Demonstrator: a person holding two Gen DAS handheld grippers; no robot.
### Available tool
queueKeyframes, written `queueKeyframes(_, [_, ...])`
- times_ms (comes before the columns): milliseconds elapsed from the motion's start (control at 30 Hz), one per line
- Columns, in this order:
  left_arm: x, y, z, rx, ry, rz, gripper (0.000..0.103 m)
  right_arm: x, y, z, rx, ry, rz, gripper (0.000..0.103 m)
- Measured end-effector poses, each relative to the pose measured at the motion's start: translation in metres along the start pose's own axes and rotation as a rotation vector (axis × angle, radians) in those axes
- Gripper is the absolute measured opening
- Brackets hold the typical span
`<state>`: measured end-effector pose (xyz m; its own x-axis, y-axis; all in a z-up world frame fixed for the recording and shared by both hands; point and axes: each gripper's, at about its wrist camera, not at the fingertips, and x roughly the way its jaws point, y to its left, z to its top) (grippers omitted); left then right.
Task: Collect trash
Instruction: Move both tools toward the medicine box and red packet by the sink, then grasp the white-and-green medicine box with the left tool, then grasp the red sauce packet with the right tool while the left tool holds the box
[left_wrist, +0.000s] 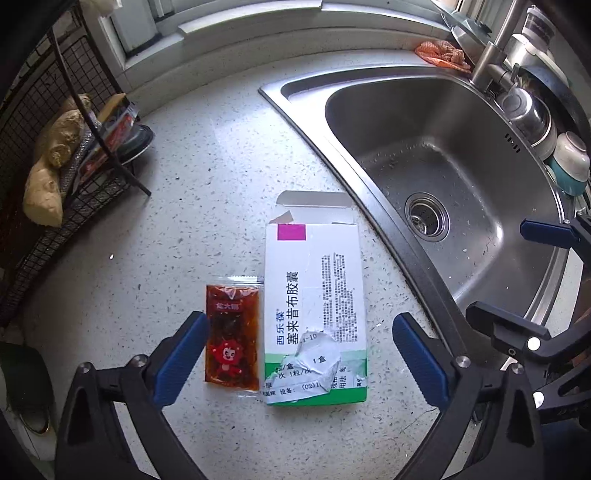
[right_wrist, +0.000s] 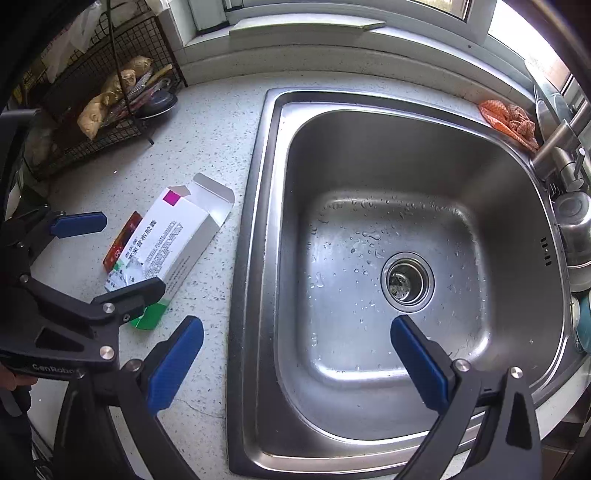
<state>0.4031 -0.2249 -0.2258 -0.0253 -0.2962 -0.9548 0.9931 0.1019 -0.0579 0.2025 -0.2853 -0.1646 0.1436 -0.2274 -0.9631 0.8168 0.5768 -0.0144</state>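
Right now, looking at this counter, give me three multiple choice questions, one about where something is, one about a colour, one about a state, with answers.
1. Where does the red sauce packet lie?
A. In the sink
B. On the counter beside the medicine box
C. In the wire rack

2. What colour is the square on the medicine box?
A. Magenta
B. Yellow
C. Black

3. How is the left gripper?
A. Shut on the packet
B. Shut on the box
C. Open

Answers:
1 B, the packet lies flat against the box's long side, on the speckled counter.
2 A, a magenta square sits near the box's opened flap.
3 C, its blue pads stand wide apart, holding nothing.
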Motion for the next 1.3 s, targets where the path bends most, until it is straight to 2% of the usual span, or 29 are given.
queueKeyframes(200, [0.015,-0.012,0.005,0.030,0.029,-0.021,0.079,0.006,-0.003,0.003,0.017,0.012,-0.007,0.102])
queueKeyframes(333, [0.021,-0.016,0.002,0.021,0.050,-0.019,0.057,0.008,-0.007,0.004,0.026,0.017,-0.009,0.102])
queueKeyframes(567, [0.002,-0.013,-0.005,-0.022,0.020,-0.054,0.057,0.001,-0.005,0.004,0.024,0.013,-0.003,0.102])
queueKeyframes(733, [-0.024,0.008,-0.016,-0.105,-0.014,-0.036,0.057,-0.009,0.009,0.008,-0.011,-0.003,0.024,0.102])
queueKeyframes(1067, [-0.066,0.073,-0.056,-0.284,-0.065,0.035,0.057,-0.021,0.070,0.025,-0.165,-0.034,0.082,0.102])
queueKeyframes(1300, [-0.079,0.115,-0.085,-0.402,-0.071,0.060,0.057,-0.009,0.113,0.038,-0.266,-0.016,0.160,0.102])
